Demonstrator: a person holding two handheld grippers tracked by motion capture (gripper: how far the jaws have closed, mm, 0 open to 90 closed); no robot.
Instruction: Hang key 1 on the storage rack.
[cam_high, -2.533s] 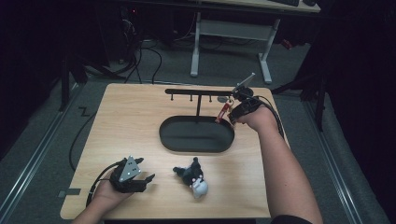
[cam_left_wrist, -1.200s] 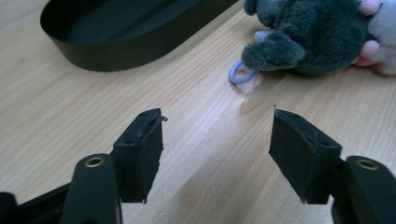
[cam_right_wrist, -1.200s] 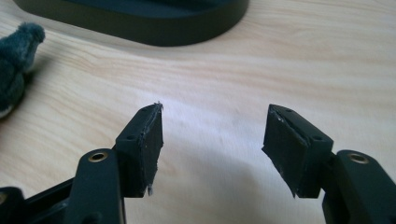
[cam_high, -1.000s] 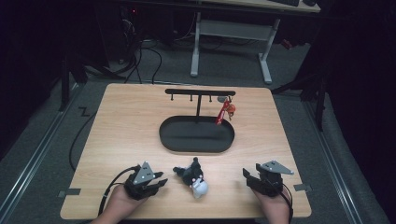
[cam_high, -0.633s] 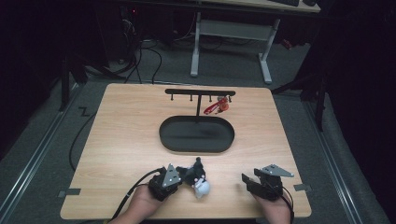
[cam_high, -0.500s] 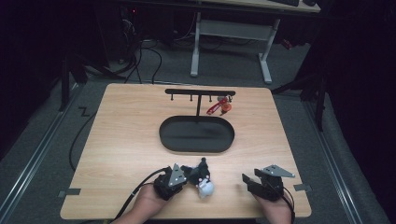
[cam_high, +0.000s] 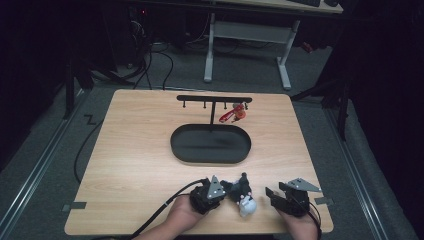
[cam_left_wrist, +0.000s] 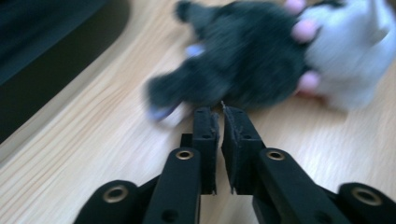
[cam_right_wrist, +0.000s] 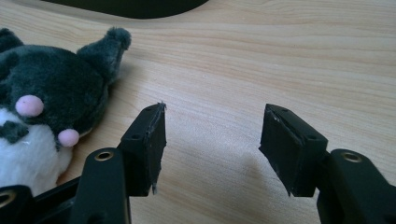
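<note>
Left gripper (cam_left_wrist: 219, 109), jaws almost pressed together with nothing between, touches the black-and-white plush toy (cam_high: 242, 194) at the wooden table's (cam_high: 135, 150) near edge, while the right gripper (cam_right_wrist: 212, 123), jaws spread wide, rests just beside it.

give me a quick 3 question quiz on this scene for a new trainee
1. True or false: the right gripper has its jaws spread apart over bare wood.
2. Where does the red item hang?
A. from the black rack behind the oval tray
B. inside the tray
C. on the table's near edge
3. Fill in: the left gripper has its jaws nearly closed right at the black and white ____.

Key:
1. true
2. A
3. plush toy; whether the jaws pinch any of it cannot be told from the blurred left gripper view.
</note>
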